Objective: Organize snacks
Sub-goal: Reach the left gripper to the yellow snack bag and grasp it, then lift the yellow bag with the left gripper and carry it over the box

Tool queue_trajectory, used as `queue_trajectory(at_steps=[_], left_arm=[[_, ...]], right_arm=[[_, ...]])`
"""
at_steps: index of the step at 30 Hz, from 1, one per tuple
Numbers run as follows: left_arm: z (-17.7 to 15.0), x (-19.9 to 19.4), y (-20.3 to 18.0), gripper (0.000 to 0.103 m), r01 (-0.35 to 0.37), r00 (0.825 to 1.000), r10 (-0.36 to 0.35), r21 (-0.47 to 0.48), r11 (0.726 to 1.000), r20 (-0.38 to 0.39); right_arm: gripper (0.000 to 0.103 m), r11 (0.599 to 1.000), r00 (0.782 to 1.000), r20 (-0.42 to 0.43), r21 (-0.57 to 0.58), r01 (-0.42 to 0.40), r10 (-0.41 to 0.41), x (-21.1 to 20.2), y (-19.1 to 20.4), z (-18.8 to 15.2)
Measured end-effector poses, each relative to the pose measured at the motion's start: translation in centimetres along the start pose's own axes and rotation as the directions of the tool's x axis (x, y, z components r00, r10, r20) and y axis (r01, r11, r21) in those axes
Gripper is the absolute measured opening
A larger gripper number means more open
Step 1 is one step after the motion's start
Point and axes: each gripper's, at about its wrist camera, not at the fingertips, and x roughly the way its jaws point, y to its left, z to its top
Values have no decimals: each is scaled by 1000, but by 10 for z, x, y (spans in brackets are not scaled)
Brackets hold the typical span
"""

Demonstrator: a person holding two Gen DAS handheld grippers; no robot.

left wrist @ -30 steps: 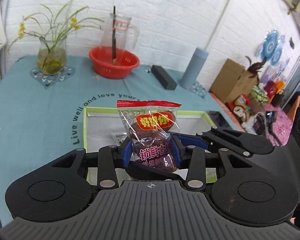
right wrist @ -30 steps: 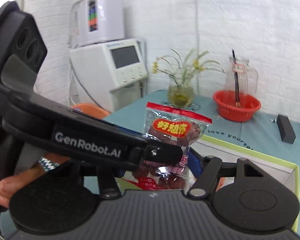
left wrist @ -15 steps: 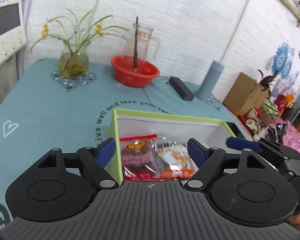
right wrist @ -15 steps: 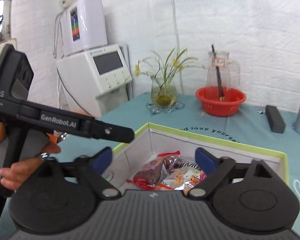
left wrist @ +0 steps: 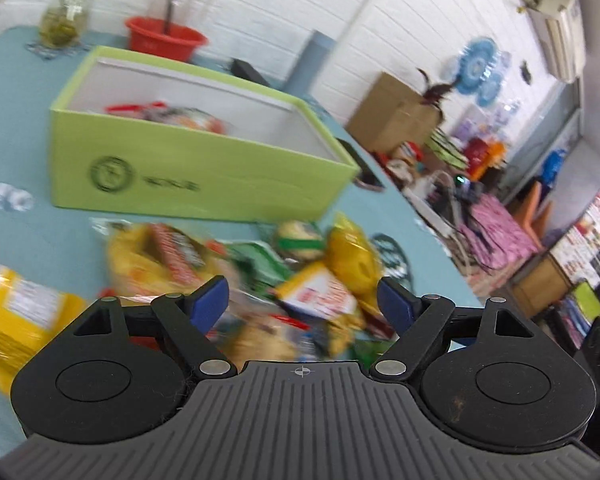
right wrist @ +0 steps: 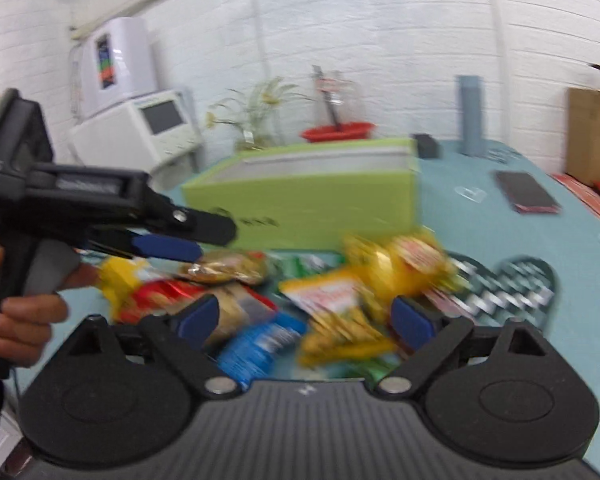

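Observation:
A lime-green box (left wrist: 204,176) stands on the teal tablecloth with a few snack packets (left wrist: 172,114) lying inside it. In front of the box lies a blurred pile of loose snack packets (left wrist: 300,272), yellow, red, green and blue. My left gripper (left wrist: 302,300) hovers open just above the pile's near side, nothing between its blue pads. My right gripper (right wrist: 306,318) is also open and empty, low over the same pile (right wrist: 340,292), with the box (right wrist: 320,204) behind it. In the right wrist view a hand holds the left gripper (right wrist: 196,238) at the pile's left.
A large yellow packet (left wrist: 16,312) lies at the near left. Behind the box are a red basin (left wrist: 164,38), a flower vase (left wrist: 62,26) and a grey cylinder (right wrist: 471,114). A dark phone (right wrist: 526,196) lies at the right. A white machine (right wrist: 140,132) stands beyond the table's left.
Both grippers let go of their red plum packets, which now lie in the box. Both then pulled back and dropped low, in front of the box over the loose pile.

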Motion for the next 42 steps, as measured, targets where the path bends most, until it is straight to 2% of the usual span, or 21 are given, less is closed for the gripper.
queue_trajectory(at_steps=[4,10,15,18,20,23,27,31,34,37,38,39,40,42], left_arm=[[3,28,-22,66,25,998,-25,-12,1000,-57],[40,52,-40,66,-25,998,28,55,998,-57],[63,86,-48,63,-19,992,33,122,992,-120],[62,114,-50,46,13,978,21,158,987,-209],[60,130,-46,28,58,962,-21,130,990,-272],[57,143,-44,26,90,947,-56,96,991,-316],[53,148,-56,27,115,945,-85,78,990,-317],[52,166,-87,30,147,939,-114,79,986,-325],[47,190,-110,30,175,925,-135,84,981,-357],[37,213,-123,30,202,894,-158,61,978,-419],[35,216,-125,30,201,889,-156,60,978,-429],[34,214,-127,30,196,895,-150,70,978,-420],[36,211,-128,31,186,908,-137,88,979,-396],[42,208,-130,40,165,927,-115,113,980,-358]], right_arm=[[93,999,999,-15,20,37,-37,1,-22,-5],[93,997,997,27,25,-76,75,21,-38,17],[92,989,991,-20,68,-128,130,55,-48,27],[92,986,988,-53,87,-142,147,67,-51,28],[92,987,986,-77,70,-145,150,76,-51,30],[93,992,988,-96,19,-121,122,85,-51,33],[93,995,990,-97,-8,-104,103,78,-60,38],[93,995,998,-54,-90,-37,33,55,-71,44],[93,994,997,-75,-104,16,-24,47,-92,42],[93,998,990,-133,-29,52,-55,47,-120,32],[92,998,988,-137,-4,68,-68,44,-126,28],[92,996,989,-126,19,86,-83,38,-131,23],[92,994,990,-108,43,97,-92,31,-134,20],[92,989,992,-71,100,112,-105,20,-138,12]])
